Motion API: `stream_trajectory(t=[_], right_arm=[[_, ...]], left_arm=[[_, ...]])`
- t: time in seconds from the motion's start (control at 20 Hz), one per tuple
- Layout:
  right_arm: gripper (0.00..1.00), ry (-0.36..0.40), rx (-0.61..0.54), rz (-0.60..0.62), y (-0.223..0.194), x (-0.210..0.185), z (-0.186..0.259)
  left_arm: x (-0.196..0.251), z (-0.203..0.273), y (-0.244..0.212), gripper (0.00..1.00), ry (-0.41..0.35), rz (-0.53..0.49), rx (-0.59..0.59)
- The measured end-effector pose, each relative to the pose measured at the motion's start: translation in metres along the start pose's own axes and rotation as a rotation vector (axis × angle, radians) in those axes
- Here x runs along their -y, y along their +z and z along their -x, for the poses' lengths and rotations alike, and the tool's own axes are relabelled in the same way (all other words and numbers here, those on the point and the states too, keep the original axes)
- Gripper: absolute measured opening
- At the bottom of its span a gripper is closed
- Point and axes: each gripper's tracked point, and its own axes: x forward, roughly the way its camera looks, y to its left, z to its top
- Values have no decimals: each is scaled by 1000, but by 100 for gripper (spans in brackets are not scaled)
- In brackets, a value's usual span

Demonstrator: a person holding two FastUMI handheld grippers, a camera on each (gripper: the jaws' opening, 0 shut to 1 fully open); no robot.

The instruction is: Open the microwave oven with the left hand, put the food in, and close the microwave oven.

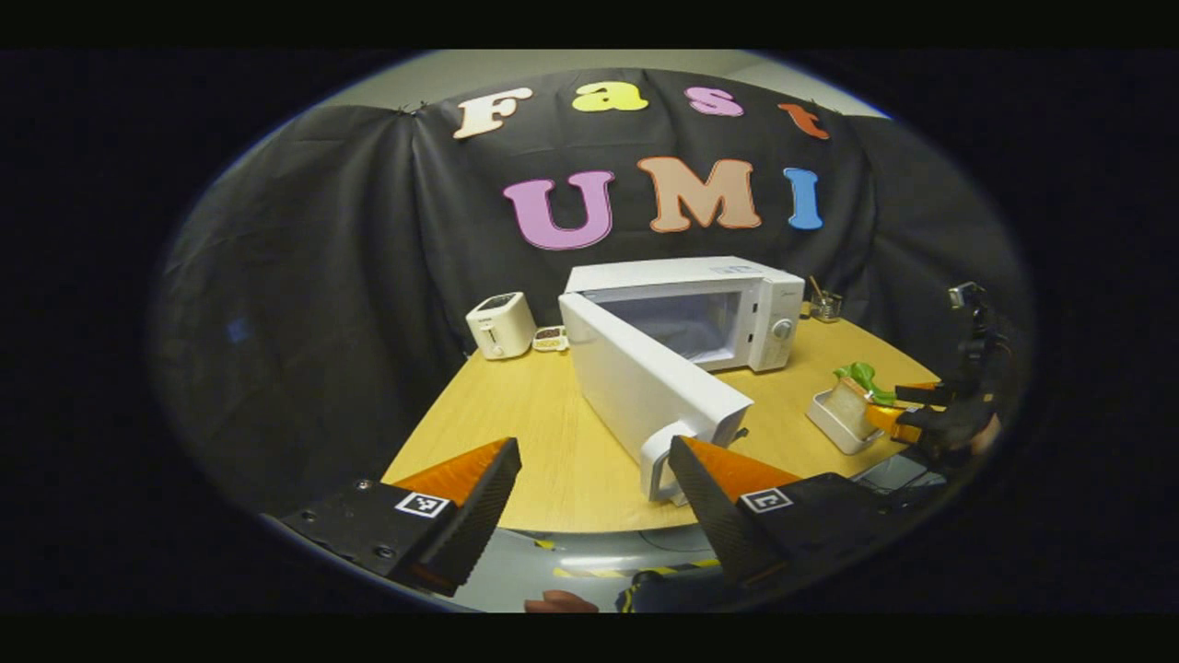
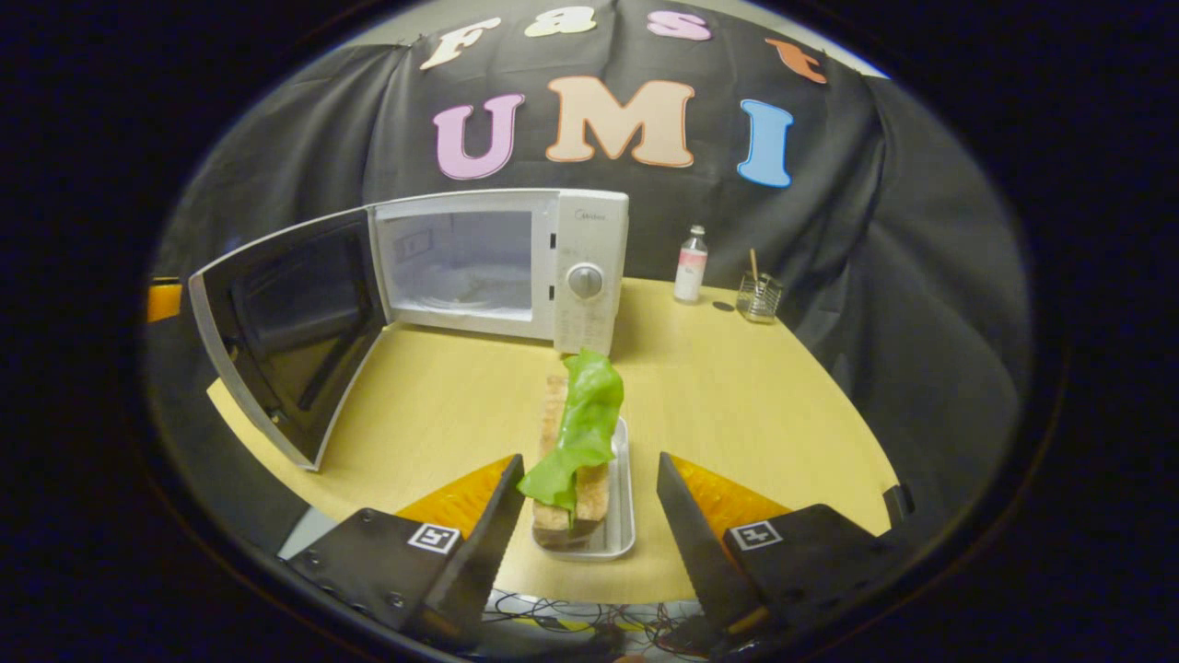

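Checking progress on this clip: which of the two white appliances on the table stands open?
The white box-shaped microwave oven, its door swung wide to show the empty cavity. The small white toaster beside it has no door and sits untouched.

Left tongs [image 1: 594, 460] spread wide, level, holding nothing. Right tongs [image 2: 582, 474] also spread wide, gripping nothing; seen far right in left gripper view, hand-held.

Microwave [image 2: 516, 267], tray [image 2: 622, 525] on table [image 2: 764, 405]

Small dish's [image 1: 551, 339] contents beside toaster [image 1: 501, 324] unclear
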Motion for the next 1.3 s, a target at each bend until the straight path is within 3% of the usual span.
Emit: stream_trajectory(t=[0.1, 0.25, 0.4, 0.55, 0.6, 0.7, 0.75, 0.85, 1.0, 1.05, 1.1, 1.15, 1.2, 1.3], right_arm=[[90, 5, -11, 11, -5, -1, -3], [87, 1, -32, -1, -11, 2, -9], [87, -2, -49, -3, -18, 4, -17], [63, -1, -69, 5, -22, 3, -15], [62, 9, -74, -5, -21, 0, -20], [48, 1, -79, -9, -21, 1, -18], [55, 14, -88, -14, -20, -2, -19], [37, 36, -97, 0, -20, -8, -16], [38, 33, -95, 32, -13, -7, -17], [26, 29, -86, 30, -6, -5, -16], [31, 22, -77, 28, -1, -4, -15], [31, 13, -68, 26, 4, -2, -14], [26, 6, -61, 29, 10, -2, -12], [27, -9, -42, 38, 24, 2, -11]], left_arm=[[-7, 1, 9, 98, 13, 21, 22], [-19, 4, 32, 98, 43, 59, 86], [-33, 3, 49, 98, 77, 6, 134], [-38, 6, 71, 98, 106, 7, 202], [-38, 6, 79, 98, 111, 16, 227], [-34, 4, 84, 98, 113, 26, 254], [-30, 2, 84, 100, 109, 20, 252], [-28, -1, 86, 100, 105, 12, 260], [-23, -6, 91, 100, 94, 37, 276], [-23, -8, 91, 98, 91, 47, 279], [-21, -11, 92, 100, 85, 57, 282], [-19, -13, 94, 94, 79, 66, 287], [-18, -15, 96, 98, 72, 69, 294], [-17, -18, 95, 98, 67, 54, 303]])
